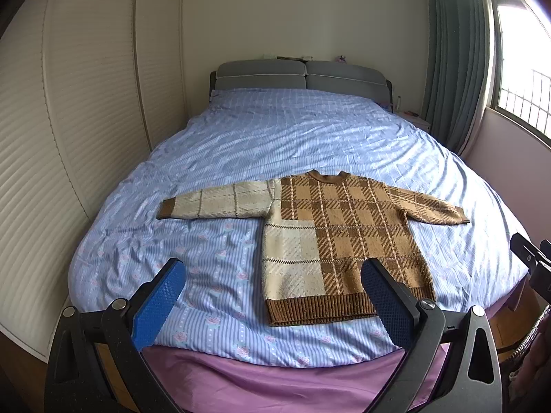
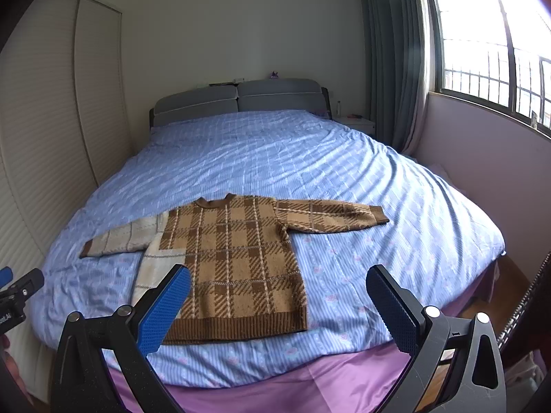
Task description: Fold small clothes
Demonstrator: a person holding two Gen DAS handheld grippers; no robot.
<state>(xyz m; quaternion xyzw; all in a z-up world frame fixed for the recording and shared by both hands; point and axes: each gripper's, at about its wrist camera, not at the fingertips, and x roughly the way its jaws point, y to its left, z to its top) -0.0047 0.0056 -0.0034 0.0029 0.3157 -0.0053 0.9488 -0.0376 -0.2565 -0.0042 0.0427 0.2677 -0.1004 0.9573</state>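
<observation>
- Sweater (image 1: 339,241) is lying flat and face up on the blue bedspread (image 1: 275,144), filling the lower middle of the frame, both sleeves spread out sideways and the ribbed hem (image 1: 320,308) nearest the foot of the bed.
- Left tool (image 1: 272,296) is hanging released above the near edge of the bed, jaws wide apart and holding nothing, with the hem showing between its blue pads.
- Right tool (image 2: 279,303) is likewise hovering spread and empty, low in its frame, over the sweater's right half.
- Folding appears not yet begun: no sleeve is turned in, so this is judged to be the approach step.
- Next move probably calls for each tool reaching a sleeve cuff, pinching the knit, and carrying it across the chest.
</observation>
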